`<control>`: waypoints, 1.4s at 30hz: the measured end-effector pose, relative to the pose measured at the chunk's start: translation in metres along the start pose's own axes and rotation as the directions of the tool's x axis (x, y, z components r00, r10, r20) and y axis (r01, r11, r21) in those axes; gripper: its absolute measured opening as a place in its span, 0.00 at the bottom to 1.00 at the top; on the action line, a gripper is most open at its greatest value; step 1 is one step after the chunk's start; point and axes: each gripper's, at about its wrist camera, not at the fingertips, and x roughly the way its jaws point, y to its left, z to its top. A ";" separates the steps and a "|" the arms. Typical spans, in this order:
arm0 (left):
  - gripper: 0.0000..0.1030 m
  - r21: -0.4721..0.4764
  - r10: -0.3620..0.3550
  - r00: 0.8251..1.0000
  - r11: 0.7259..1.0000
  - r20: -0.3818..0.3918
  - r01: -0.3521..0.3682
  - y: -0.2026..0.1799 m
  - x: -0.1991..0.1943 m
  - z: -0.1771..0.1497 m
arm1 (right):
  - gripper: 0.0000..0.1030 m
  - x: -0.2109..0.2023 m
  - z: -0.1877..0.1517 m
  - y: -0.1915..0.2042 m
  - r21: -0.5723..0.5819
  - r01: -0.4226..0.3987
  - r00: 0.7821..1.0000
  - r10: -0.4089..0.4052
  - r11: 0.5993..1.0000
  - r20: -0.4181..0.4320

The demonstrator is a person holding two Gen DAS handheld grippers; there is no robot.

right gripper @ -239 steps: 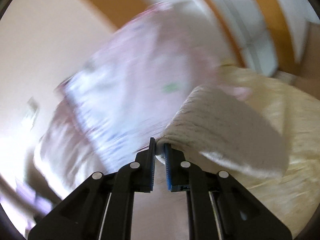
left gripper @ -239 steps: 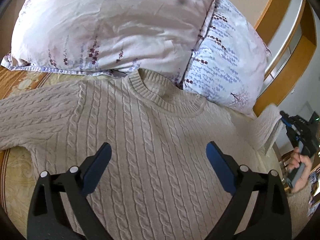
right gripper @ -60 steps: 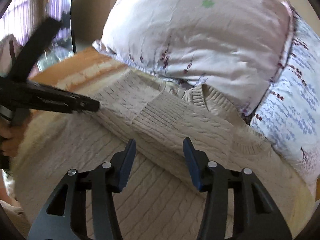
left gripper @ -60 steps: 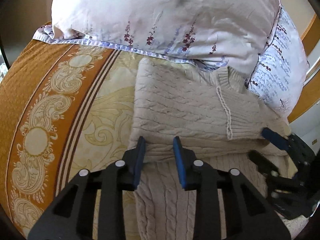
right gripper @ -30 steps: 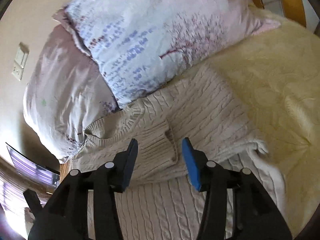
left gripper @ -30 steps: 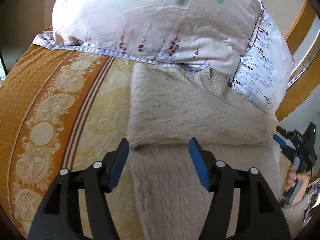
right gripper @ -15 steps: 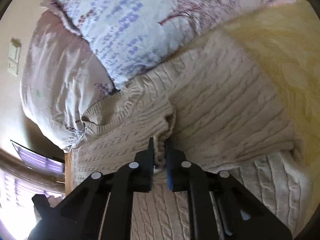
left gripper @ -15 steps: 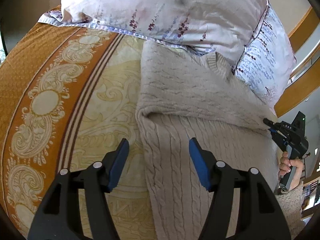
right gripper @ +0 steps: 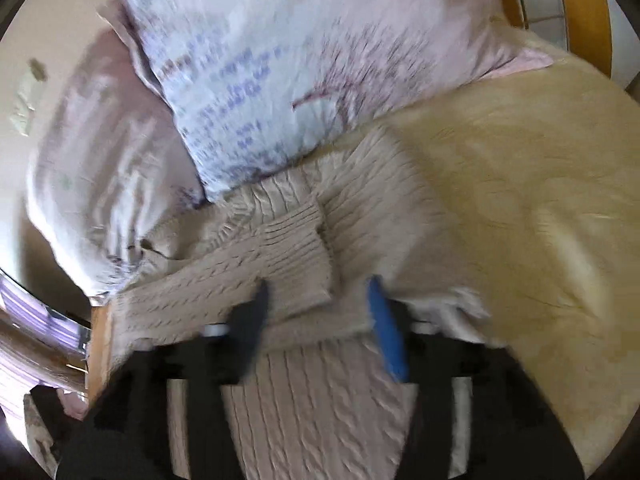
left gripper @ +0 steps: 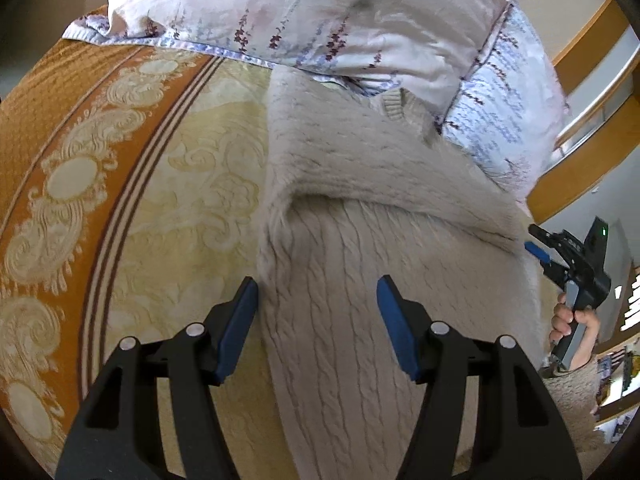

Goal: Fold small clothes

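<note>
A cream cable-knit sweater (left gripper: 360,216) is laid on the yellow-and-orange patterned bedspread (left gripper: 120,184), sleeves folded across its chest, its collar against two floral pillows (left gripper: 320,12). The left gripper (left gripper: 316,320) is held open above the sweater's body. The right gripper (right gripper: 320,320) is seen opening, nothing pinched, over the ribbed cuff (right gripper: 300,256).
</note>
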 end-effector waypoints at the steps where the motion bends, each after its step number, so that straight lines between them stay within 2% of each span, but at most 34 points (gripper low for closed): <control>1: 0.59 -0.001 -0.009 1.000 1.000 0.000 0.009 0.000 -0.002 -0.003 | 0.59 -0.013 -0.005 -0.007 -0.008 0.002 1.000 -0.002 1.000 0.013; 5: 0.54 -0.017 -0.056 0.998 0.998 0.003 0.056 0.003 -0.011 -0.021 | 0.59 -0.045 -0.025 -0.045 0.010 0.036 0.999 -0.036 0.999 0.003; 8: 0.50 -0.044 -0.119 0.993 0.992 0.005 0.119 0.005 -0.019 -0.038 | 0.58 -0.054 -0.042 -0.068 0.037 0.015 0.998 -0.013 0.999 -0.054; 12: 0.44 -0.063 -0.187 0.982 0.980 -0.002 0.187 0.004 -0.027 -0.061 | 0.43 -0.061 -0.066 -0.085 0.083 -0.071 0.989 0.080 0.994 -0.121; 14: 0.42 -0.065 -0.217 0.976 0.974 -0.005 0.216 0.002 -0.029 -0.072 | 0.41 -0.068 -0.078 -0.089 0.109 -0.149 0.978 0.163 0.983 -0.131; 17: 0.41 -0.048 -0.270 0.963 0.962 -0.007 0.270 -0.002 -0.036 -0.093 | 0.39 -0.081 -0.098 -0.092 0.120 -0.265 0.950 0.280 0.957 -0.136; 21: 0.41 -0.023 -0.334 0.943 0.942 0.003 0.334 -0.005 -0.047 -0.125 | 0.39 -0.106 -0.125 -0.099 0.113 -0.376 0.914 0.388 0.920 -0.120; 24: 0.41 -0.025 -0.385 0.923 0.923 0.011 0.385 -0.004 -0.052 -0.145 | 0.39 -0.116 -0.140 -0.105 0.095 -0.386 0.909 0.396 0.917 -0.128; 25: 0.41 -0.021 -0.386 0.922 0.922 0.008 0.386 -0.005 -0.052 -0.151 | 0.39 -0.118 -0.146 -0.107 0.086 -0.379 0.912 0.388 0.921 -0.134; 31: 0.41 0.032 -0.316 0.947 0.948 -0.055 0.318 -0.012 -0.038 -0.172 | 0.39 -0.104 -0.168 -0.112 0.056 -0.327 0.920 0.331 0.943 -0.210; 33: 0.40 0.042 -0.303 0.951 0.951 -0.062 0.306 -0.013 -0.033 -0.174 | 0.36 -0.096 -0.173 -0.114 0.063 -0.333 0.915 0.339 0.941 -0.220; 34: 0.38 0.043 -0.300 0.952 0.952 -0.063 0.303 -0.013 -0.031 -0.173 | 0.33 -0.094 -0.176 -0.115 0.065 -0.348 0.910 0.354 0.935 -0.218; 36: 0.28 0.036 -0.301 0.951 0.952 -0.070 0.304 -0.011 -0.026 -0.172 | 0.10 -0.092 -0.179 -0.113 0.052 -0.374 0.901 0.376 0.926 -0.217; 37: 0.15 0.031 -0.306 0.949 0.951 -0.074 0.309 -0.011 -0.024 -0.171 | 0.09 -0.093 -0.178 -0.113 0.041 -0.384 0.898 0.383 0.922 -0.216; 38: 0.09 0.028 -0.313 0.946 0.948 -0.080 0.316 -0.010 -0.023 -0.171 | 0.09 -0.096 -0.179 -0.111 0.029 -0.398 0.895 0.395 0.917 -0.206; 42: 0.07 0.037 -0.353 0.934 0.934 -0.055 0.355 -0.010 -0.033 -0.169 | 0.08 -0.123 -0.172 -0.102 -0.029 -0.484 0.869 0.477 0.875 -0.129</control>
